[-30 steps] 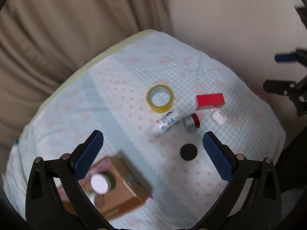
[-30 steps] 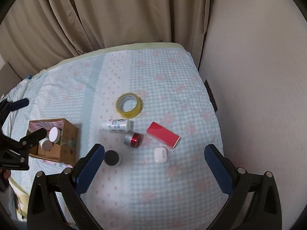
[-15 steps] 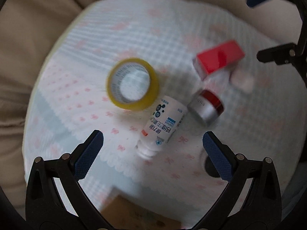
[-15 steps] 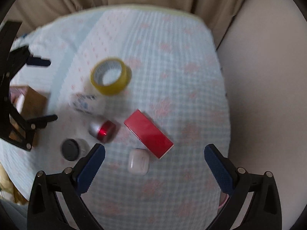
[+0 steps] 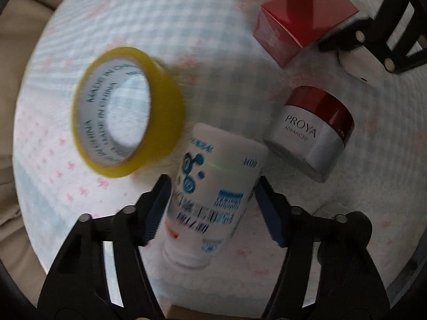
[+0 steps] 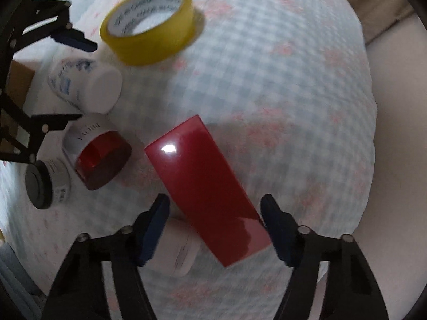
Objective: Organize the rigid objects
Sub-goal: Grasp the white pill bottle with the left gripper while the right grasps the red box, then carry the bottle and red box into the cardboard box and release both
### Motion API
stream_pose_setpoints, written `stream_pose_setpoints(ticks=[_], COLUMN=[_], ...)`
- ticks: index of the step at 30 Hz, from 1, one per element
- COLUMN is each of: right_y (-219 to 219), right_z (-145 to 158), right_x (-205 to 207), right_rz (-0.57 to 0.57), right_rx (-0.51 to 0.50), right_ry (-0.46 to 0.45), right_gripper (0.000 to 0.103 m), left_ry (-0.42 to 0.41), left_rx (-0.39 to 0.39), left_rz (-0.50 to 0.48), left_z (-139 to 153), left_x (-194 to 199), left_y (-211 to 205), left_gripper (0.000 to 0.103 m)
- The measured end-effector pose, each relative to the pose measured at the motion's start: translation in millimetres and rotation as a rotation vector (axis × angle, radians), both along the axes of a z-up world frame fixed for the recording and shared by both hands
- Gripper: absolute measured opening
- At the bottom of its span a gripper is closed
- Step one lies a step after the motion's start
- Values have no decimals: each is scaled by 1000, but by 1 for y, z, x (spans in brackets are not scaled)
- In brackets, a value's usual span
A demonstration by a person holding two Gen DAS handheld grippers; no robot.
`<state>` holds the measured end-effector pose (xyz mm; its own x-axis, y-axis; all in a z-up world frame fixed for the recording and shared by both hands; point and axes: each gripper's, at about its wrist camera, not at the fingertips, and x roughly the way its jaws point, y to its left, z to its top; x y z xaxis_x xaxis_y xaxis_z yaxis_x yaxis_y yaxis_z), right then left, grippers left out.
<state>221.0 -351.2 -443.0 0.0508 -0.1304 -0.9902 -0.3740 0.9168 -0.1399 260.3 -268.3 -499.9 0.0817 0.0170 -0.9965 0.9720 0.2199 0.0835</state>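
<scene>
A white bottle (image 5: 213, 186) with blue print lies on the checked cloth (image 5: 186, 26). My left gripper (image 5: 213, 208) points straight down and its jaws are closing, with both blue pads against the bottle's sides. A glossy red box (image 6: 205, 186) lies slantwise between the fingers of my right gripper (image 6: 214, 221). Those jaws are closing too, and narrow gaps show on both sides of the box. A white earbud case (image 6: 181, 250) lies by that gripper's left finger.
A yellow tape roll (image 5: 128, 122) lies just left of the bottle, a red-lidded jar (image 5: 312, 133) just right of it. A black-lidded jar (image 6: 45, 184) stands near the cloth's edge. A cardboard box (image 6: 18, 80) shows behind the left gripper.
Both grippers have come down close to the cloth and their jaws have narrowed from wide open. The left now clasps the white bottle; the right now straddles the red box.
</scene>
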Motion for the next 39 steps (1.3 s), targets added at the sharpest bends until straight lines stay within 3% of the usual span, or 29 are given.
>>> stream_pose_setpoints(ticks=[4,11,22,27,39], right_y=[4,11,-14,-17,24], right_z=[-5,-3,50,86,231], right_x=[0,-11,-20,-36,-81], right_rz=[44,53,-200,-304,-450], right_rx=[-7,-20,145,208,366], right_ry=[17,-3,-109,-164,-360], right_gripper=[50,46,45,45,45], left_ry=[33,30,87,72,-34], left_rx=[-11,-23,-128,-212,-428], left_rz=[22,61,356,516,811], left_z=[0,9,65,110,246], left_x=[7,14,55,65,-13], left_y=[-5,-1,28,54,123], left_gripper=[55,54,50,48,48])
